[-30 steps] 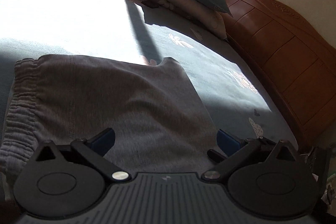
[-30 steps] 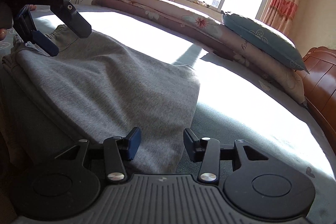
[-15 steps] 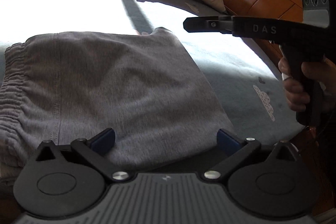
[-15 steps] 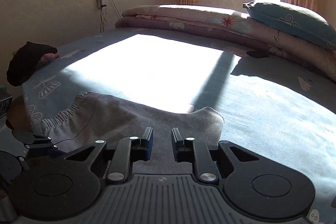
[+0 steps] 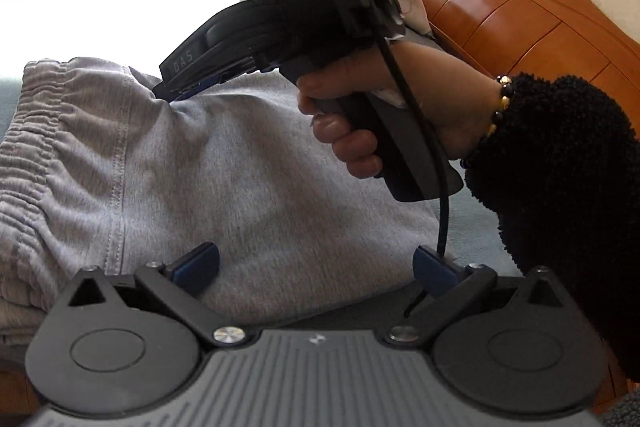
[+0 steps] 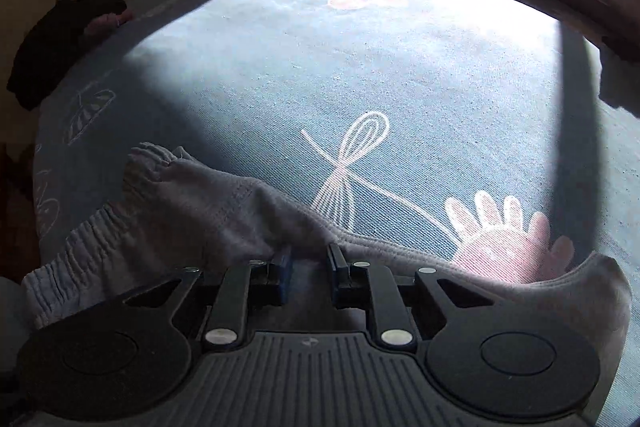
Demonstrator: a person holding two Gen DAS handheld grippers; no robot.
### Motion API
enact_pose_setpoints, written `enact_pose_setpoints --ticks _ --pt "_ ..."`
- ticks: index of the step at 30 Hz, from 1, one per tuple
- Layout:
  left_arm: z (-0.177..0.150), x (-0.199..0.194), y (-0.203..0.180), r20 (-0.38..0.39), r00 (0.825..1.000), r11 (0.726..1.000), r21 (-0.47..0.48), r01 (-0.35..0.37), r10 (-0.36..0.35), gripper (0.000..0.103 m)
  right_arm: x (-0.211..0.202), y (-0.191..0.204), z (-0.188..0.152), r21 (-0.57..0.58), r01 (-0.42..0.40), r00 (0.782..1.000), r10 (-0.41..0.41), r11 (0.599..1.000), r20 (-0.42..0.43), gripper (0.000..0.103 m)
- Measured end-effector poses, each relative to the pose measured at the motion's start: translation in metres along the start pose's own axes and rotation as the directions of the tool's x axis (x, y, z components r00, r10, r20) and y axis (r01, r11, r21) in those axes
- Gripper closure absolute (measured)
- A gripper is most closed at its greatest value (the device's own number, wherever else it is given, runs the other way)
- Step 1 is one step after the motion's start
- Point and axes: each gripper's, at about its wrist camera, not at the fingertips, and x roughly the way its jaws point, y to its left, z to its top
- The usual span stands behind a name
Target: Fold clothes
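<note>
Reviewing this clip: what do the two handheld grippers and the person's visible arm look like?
Both grippers, left gripper and right gripper, are black with blue finger pads and ribbed grey bases. The right one bears "DAS" lettering and a black cable. A fuzzy black sleeve and beaded bracelet show.

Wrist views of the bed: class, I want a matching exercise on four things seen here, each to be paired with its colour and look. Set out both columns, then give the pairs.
Things:
1. garment
2. headboard
3. sleeve
4. bedsheet

Looks:
A. black and fuzzy
B. blue with drawn flowers
C. grey with an elastic waistband
D. orange-brown wood

Pairs: 1-C, 2-D, 3-A, 4-B
</note>
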Motion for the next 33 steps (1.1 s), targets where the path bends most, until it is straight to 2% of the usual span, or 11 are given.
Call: enact_pose_setpoints --ticks 6,11,15,18,20,22,24,28,31,33 --pt "-0.002 0.001 -0.001 0.007 1.0 1.0 0.001 -0.006 0.006 0.001 0.001 0.002 0.001 -0.001 -0.001 1.0 0.001 1.0 -0.01 0.082" --pt "-0.006 0.009 -0.008 0.002 1.0 0.999 0.038 -0.021 0.021 0.001 0.002 0.0 0.001 0.012 -0.007 1.0 0.007 1.0 0.0 0.082" --pt "-0.001 0.002 -0.005 -0.025 1.0 0.999 0.032 -0.007 0.008 0.001 -0.003 -0.004 0.003 0.029 -0.023 1.0 0.023 0.999 0.005 0.081" --pt "0.007 -0.013 -0.002 -0.043 0.999 0.999 0.037 -0.009 0.01 0.001 -0.027 -0.012 0.002 0.058 -0.03 0.999 0.028 0.998 0.038 0.063" --pt "0.015 -0.028 0.002 -0.046 0.999 0.998 0.059 -0.024 0.026 0.001 -0.048 -0.02 -0.001 0.061 -0.032 0.997 0.027 0.998 0.074 0.062" --pt "0.031 -0.049 0.009 -0.003 0.998 0.994 0.096 -0.056 0.057 0.001 -0.07 -0.033 -0.008 0.079 -0.044 0.995 0.037 0.996 0.093 0.062" --pt "0.052 -0.064 0.022 0.045 0.996 0.992 0.091 -0.082 0.078 0.001 -0.085 -0.043 -0.017 0.089 -0.059 0.994 0.05 0.994 0.096 0.062" --pt "0.104 -0.049 0.05 0.102 0.993 0.998 0.004 -0.056 0.055 0.001 -0.09 -0.044 -0.038 0.05 -0.064 0.993 0.058 0.997 0.103 0.066" --pt "0.125 -0.021 0.068 0.099 0.995 0.997 -0.074 0.027 -0.02 0.001 -0.078 -0.036 -0.047 0.024 -0.072 0.992 0.069 0.997 0.106 0.072" --pt "0.126 0.004 0.08 0.067 0.997 0.99 -0.135 0.051 -0.043 0.001 -0.069 -0.032 -0.052 0.004 -0.066 0.993 0.066 0.998 0.101 0.072"
